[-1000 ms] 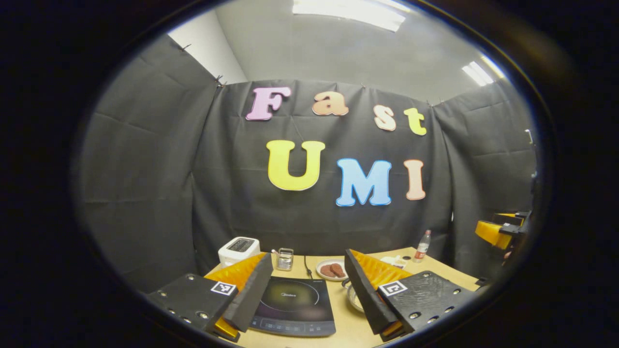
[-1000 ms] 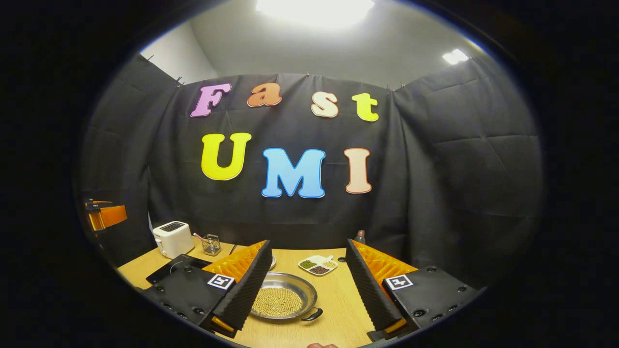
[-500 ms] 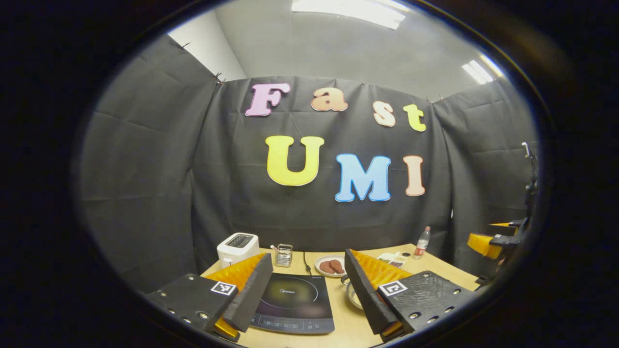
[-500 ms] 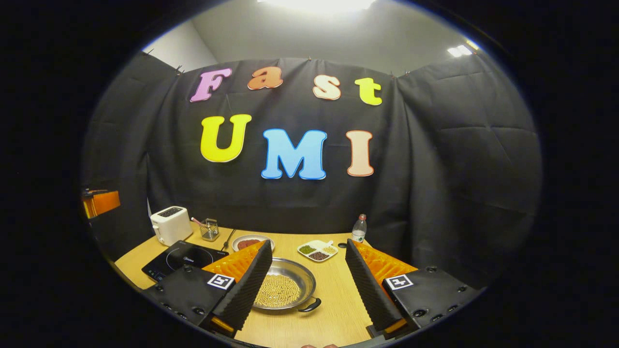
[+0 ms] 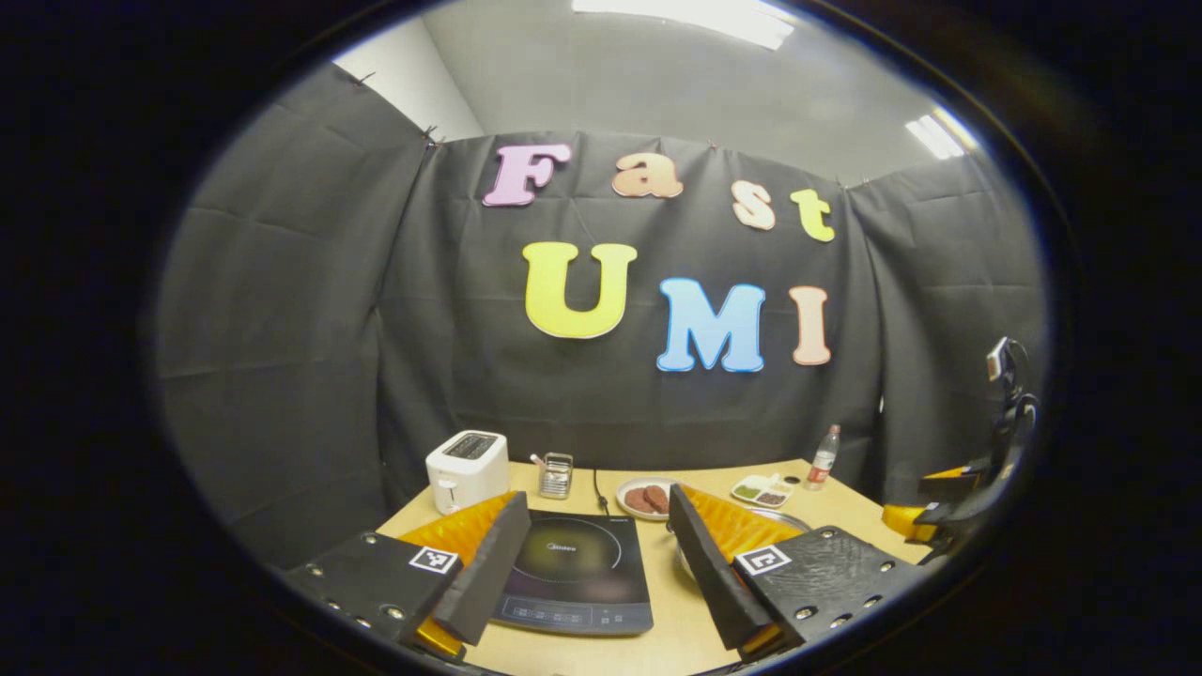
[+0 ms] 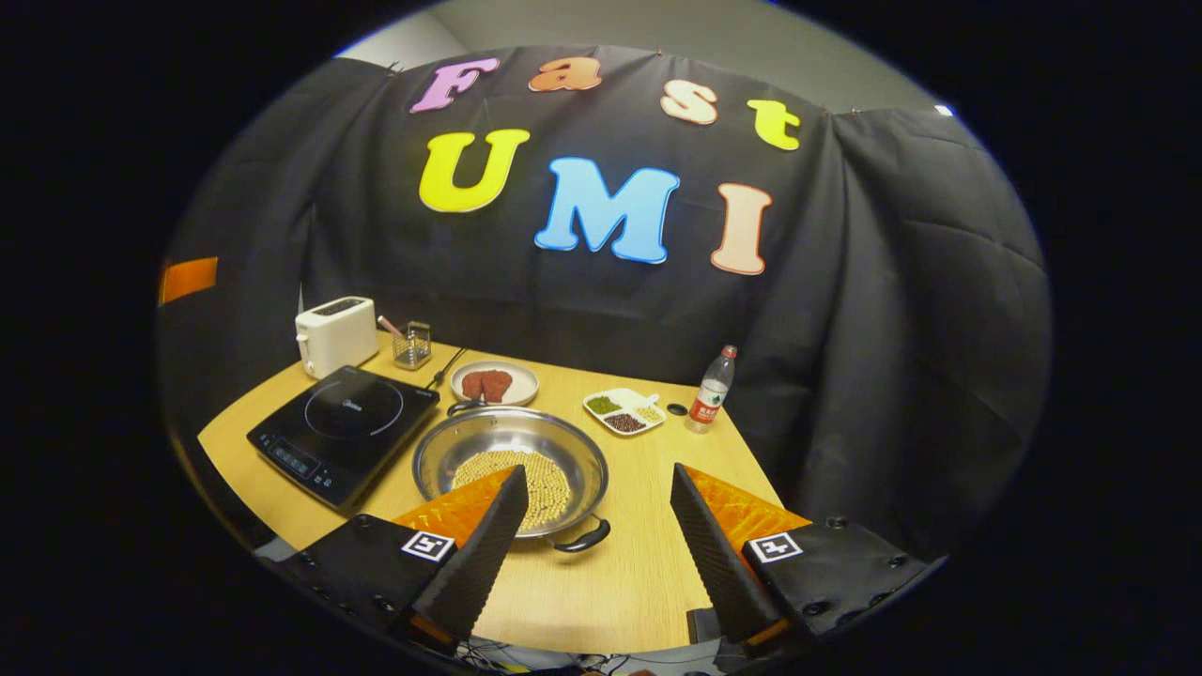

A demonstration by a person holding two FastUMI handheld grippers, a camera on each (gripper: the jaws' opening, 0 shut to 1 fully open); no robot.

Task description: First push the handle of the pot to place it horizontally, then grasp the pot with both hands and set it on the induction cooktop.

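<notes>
The table (image 6: 648, 563) carries the cooktop (image 6: 343, 432) at 10 o'clock and the pot (image 6: 512, 460) beside it, handles at 11 and 5. The right gripper (image 6: 592, 545) and left gripper (image 5: 592, 563) hover open, empty. Best nudge the near handle (image 6: 582, 540) gently sideways.

Light wooden table (image 6: 648, 573), pale grain, curved front edge, set against the booth's black cloth. Directly on it:
- white two-slot toaster (image 6: 335, 334), far left corner
- small wire-mesh holder (image 6: 411, 344) just right of the toaster, something pink sticking out
- flat black induction cooktop (image 6: 343, 433), left side, its black cord (image 6: 447, 364) trailing back
- wide shallow steel pot (image 6: 510, 467) holding yellow beans, just right of the cooktop; one black loop handle (image 6: 582, 540) faces the front edge
- round white plate (image 6: 494, 382) with brown patties, behind the pot
- white divided dish (image 6: 624, 411) of mixed beans, right of the plate
- clear plastic bottle (image 6: 713, 389), red label, upright, far right
- small dark cap (image 6: 677, 409), beside the bottle
</notes>
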